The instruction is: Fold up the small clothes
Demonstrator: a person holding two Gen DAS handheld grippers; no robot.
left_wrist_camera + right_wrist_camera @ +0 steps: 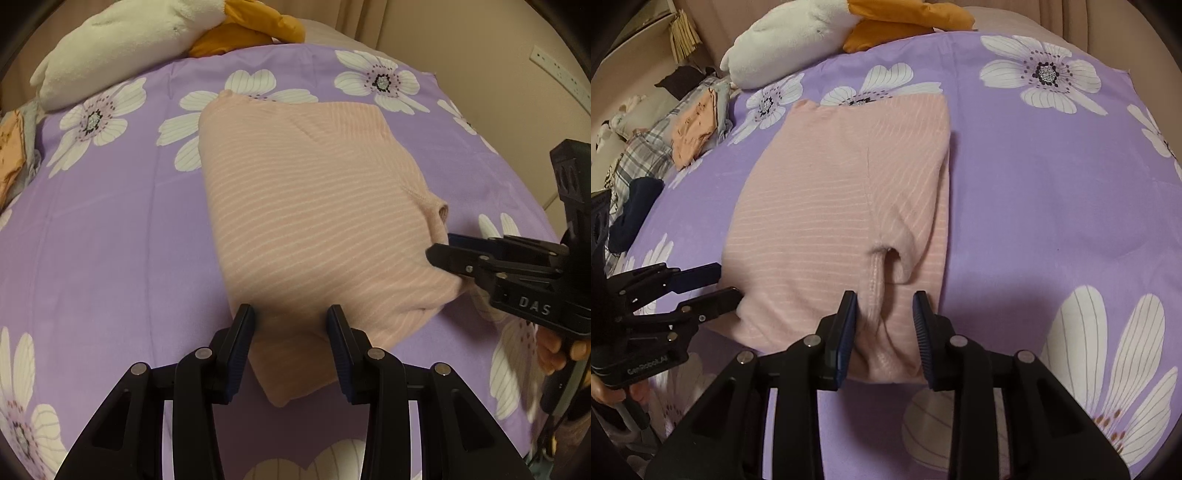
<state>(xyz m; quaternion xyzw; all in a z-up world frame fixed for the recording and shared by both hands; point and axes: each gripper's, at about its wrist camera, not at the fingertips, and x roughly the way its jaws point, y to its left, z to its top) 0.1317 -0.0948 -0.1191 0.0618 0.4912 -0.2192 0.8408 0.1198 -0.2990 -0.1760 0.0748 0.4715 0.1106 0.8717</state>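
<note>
A pink garment with thin white stripes [314, 192] [831, 192] lies folded lengthwise on a purple sheet with white flowers [110, 240] [1052, 184]. My left gripper [290, 315] is shut on the near left corner, and fabric fills the gap between its pads. The right wrist view shows it [730, 280] reaching in from the left, tips at the garment's edge. My right gripper [884, 297] is shut on the near right corner beside a folded-in sleeve cuff [890, 258], with bunched, wrinkled fabric between its pads. The left wrist view shows it [437, 245] coming in from the right.
A white and orange plush toy [122, 37] [798, 40] lies at the sheet's far edge. A pile of other clothes [690, 125] [11, 155] and a dark blue cloth [635, 206] sit off to the left. A hand [557, 347] holds the right gripper's handle.
</note>
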